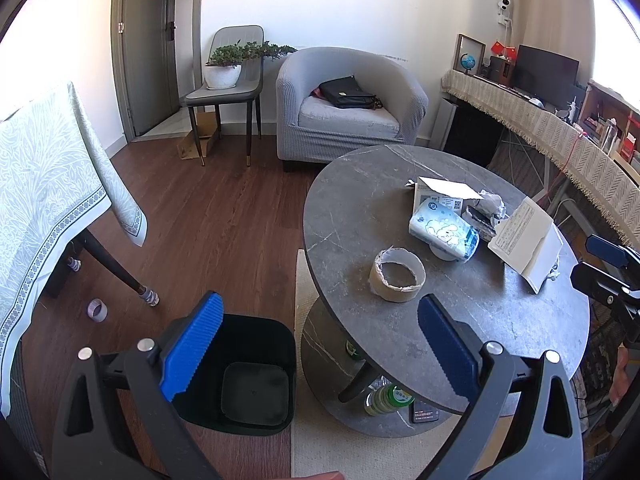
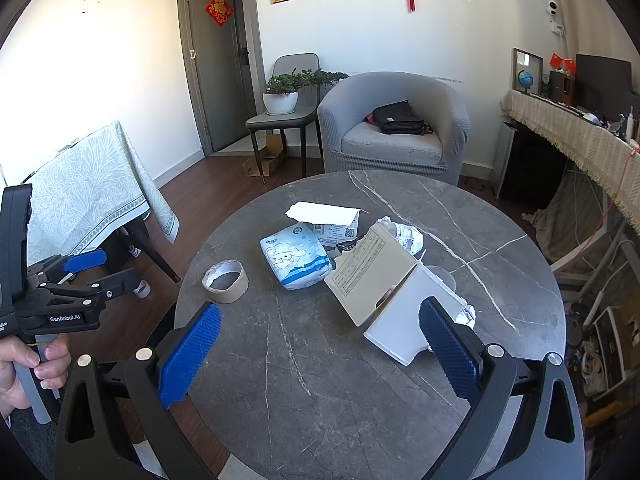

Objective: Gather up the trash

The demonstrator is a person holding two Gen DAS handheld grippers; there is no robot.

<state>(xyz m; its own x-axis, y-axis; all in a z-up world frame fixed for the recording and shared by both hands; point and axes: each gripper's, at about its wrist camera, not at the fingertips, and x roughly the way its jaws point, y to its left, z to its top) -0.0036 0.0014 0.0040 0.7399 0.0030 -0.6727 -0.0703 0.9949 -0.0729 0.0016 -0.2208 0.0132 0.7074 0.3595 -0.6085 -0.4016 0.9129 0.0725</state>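
Torn box (image 2: pixel 384 300) tilted, long axis diagonal; right tool (image 2: pixel 320 354) open.

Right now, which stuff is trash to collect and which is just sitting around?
Likely for the job:
- cardboard tape ring
- torn white box
- crumpled paper
- torn carton
- black bin, beside the table
- left gripper and right gripper, both open

Probably just lying about:
- tissue pack, maybe not trash
- black bag on the armchair
- potted plant

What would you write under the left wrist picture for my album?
Open left gripper hovers between the black bin and the cardboard tape ring on the grey table.
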